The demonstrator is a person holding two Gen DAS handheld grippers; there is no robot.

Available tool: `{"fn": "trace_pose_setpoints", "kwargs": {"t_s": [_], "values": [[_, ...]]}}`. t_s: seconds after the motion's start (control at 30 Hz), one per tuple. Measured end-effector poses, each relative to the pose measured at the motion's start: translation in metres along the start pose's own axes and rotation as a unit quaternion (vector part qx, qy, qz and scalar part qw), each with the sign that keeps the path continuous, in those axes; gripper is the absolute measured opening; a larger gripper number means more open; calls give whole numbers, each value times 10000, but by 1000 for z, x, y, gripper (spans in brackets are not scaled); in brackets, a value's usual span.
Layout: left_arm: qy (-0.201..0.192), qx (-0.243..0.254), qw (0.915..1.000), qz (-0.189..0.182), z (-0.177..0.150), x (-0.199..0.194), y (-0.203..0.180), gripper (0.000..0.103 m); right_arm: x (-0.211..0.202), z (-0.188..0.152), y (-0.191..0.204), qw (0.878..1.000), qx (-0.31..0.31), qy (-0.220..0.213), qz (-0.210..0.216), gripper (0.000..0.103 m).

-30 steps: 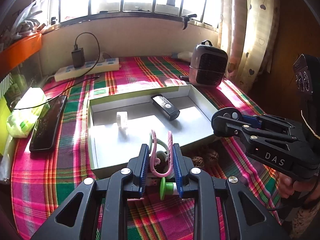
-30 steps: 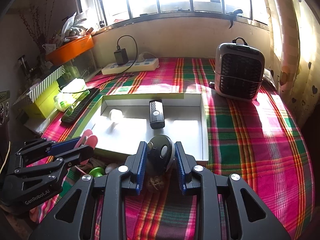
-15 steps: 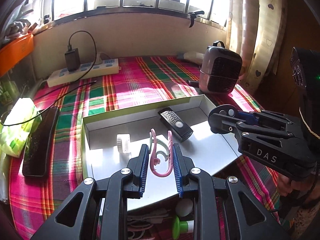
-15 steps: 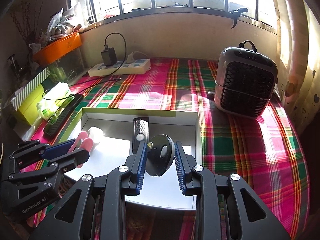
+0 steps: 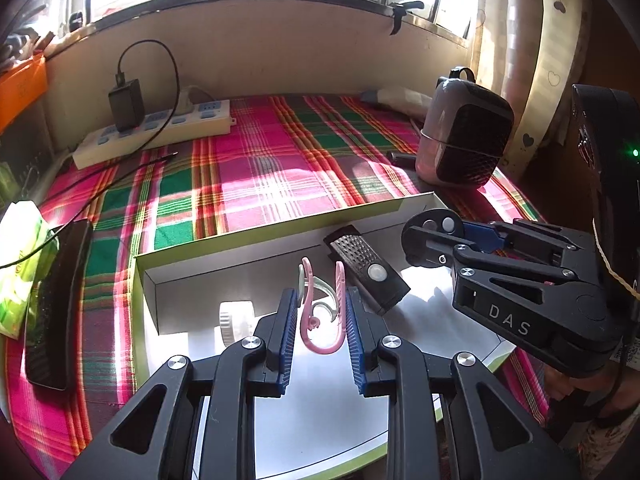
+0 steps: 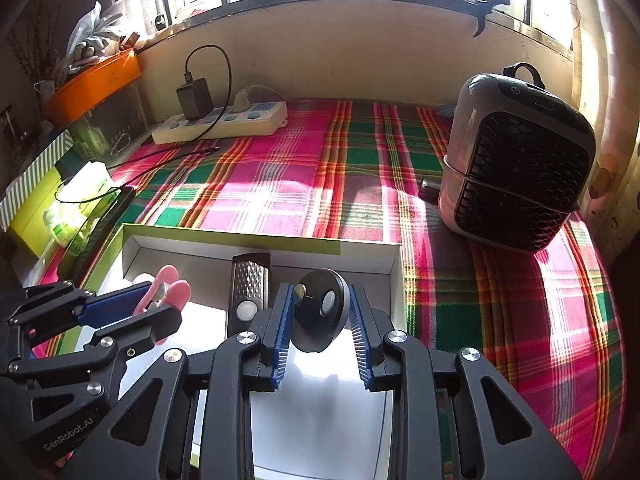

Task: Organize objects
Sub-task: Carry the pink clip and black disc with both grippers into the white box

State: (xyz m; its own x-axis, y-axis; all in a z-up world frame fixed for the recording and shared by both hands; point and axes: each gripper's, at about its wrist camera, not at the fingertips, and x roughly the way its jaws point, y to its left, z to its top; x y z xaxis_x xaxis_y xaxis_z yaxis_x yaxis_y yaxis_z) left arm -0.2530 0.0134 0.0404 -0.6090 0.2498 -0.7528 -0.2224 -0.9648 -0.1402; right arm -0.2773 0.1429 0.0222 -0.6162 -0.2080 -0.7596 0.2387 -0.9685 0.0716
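My left gripper [image 5: 321,312] is shut on a pink and white plastic hook [image 5: 320,312] and holds it above the white open box [image 5: 248,240]. It also shows in the right wrist view [image 6: 132,312]. My right gripper [image 6: 320,312] is shut on a black round disc [image 6: 318,310], also above the box [image 6: 260,240]. It shows at the right of the left wrist view [image 5: 436,236], the disc [image 5: 434,224] at its tip. Inside the box lie a black remote [image 5: 366,274], also in the right wrist view [image 6: 249,288], and a small white roll [image 5: 236,316].
A grey and black heater [image 6: 520,160] stands at the back right on the plaid cloth [image 6: 280,184]. A white power strip [image 5: 160,130] with a black charger [image 5: 126,104] lies by the back wall. A black phone [image 5: 56,304] and green packet [image 5: 20,264] lie left.
Both grippers have moved forward from the near edge of the table to over the box, each carrying its object. The loose items by the near edge have dropped out of view.
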Motion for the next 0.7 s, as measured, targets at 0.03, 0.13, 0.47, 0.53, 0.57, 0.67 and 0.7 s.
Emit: {"fn": "trace_pose_setpoints", "kwargs": {"t_s": [0.03,0.13,0.47,0.53,0.57,0.67,0.7], "values": [[1,-21,10000,7,1,2,1,22,3,1,-1,10000,20,27,15,29],[22,-25,10000,34,4,8,2,22,8,3,-4,9999,77,85,94,29],[185,-135,9997,79,8,27,9,22,20,5,-4,9996,130,156,199,29],[223,-121,9996,91,8,30,9,22,22,5,-3,9995,128,179,208,29],[244,-116,9996,79,8,32,9,22,23,5,-3,9995,132,189,215,29],[266,-126,9995,76,8,34,9,22,25,5,-4,9995,133,182,223,29],[275,-120,9995,69,8,35,9,22,25,5,-4,9995,132,171,222,29]]}}
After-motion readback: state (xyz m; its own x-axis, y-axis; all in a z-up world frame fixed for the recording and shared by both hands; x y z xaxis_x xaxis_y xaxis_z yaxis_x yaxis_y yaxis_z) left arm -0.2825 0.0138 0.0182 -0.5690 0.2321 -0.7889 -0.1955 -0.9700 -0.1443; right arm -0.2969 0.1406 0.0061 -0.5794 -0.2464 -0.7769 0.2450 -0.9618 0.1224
